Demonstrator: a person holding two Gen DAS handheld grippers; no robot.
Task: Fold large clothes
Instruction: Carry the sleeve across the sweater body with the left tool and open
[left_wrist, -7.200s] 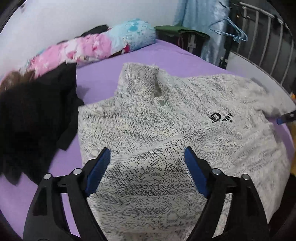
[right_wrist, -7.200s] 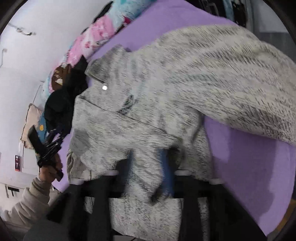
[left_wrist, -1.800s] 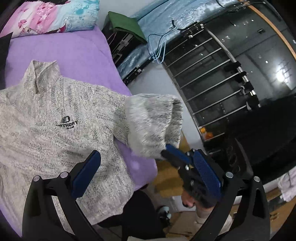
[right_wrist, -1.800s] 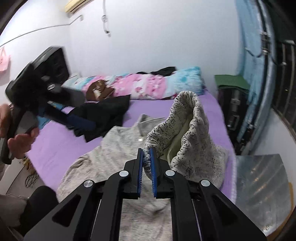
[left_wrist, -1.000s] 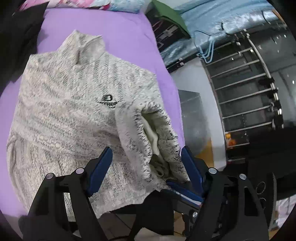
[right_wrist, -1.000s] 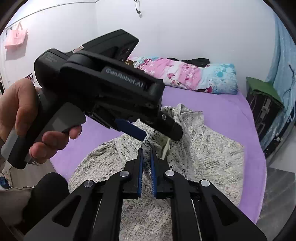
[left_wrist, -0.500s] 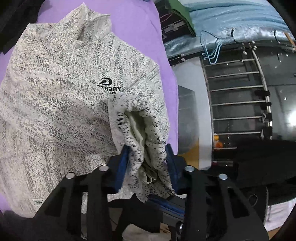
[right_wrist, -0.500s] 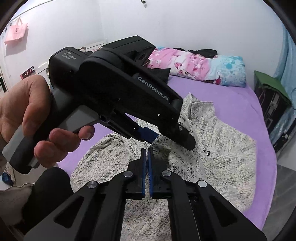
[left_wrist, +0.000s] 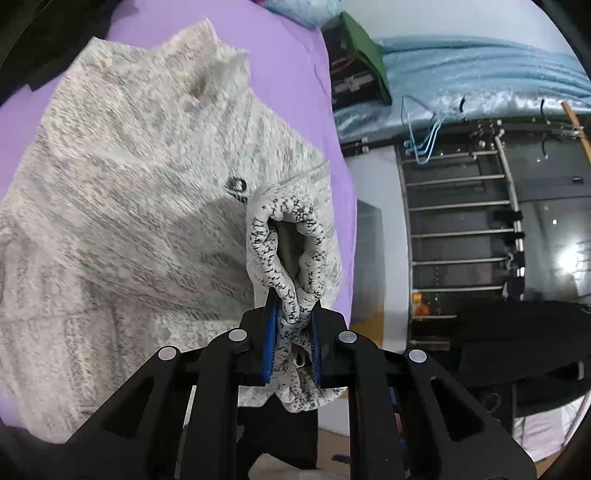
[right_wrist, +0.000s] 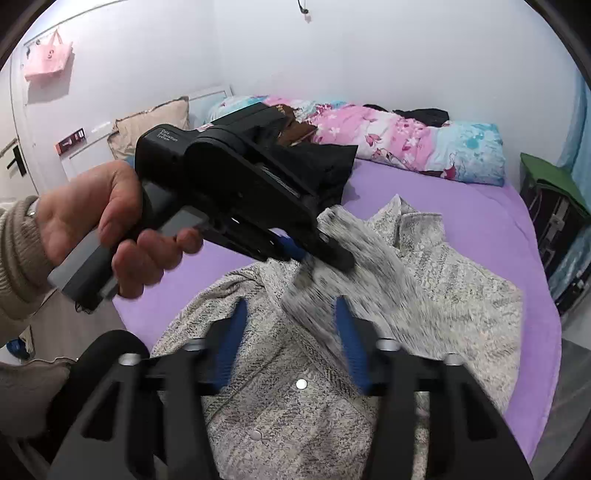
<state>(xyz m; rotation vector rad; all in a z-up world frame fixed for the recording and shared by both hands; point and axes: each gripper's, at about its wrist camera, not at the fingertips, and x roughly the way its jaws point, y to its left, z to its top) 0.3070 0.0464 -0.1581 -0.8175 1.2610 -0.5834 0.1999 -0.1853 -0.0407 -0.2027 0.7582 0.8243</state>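
Cuff (left_wrist: 291, 258) has passed from right gripper (right_wrist: 291, 343), whose jaws are opening clear of it, to left gripper (left_wrist: 291, 332), now clamped on it above sweater (left_wrist: 129, 184) on bed (right_wrist: 480, 206); sleeve fold can proceed

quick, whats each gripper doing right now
Left gripper: shut on the sleeve cuff.
Right gripper: jaws opening, pads not pressing anything.

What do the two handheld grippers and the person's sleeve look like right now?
Both grippers are matte black with blue finger pads and silver pivot screws: left gripper, right gripper. The left one's body carries small white lettering and a grey handle. The sleeve is beige ribbed knit.
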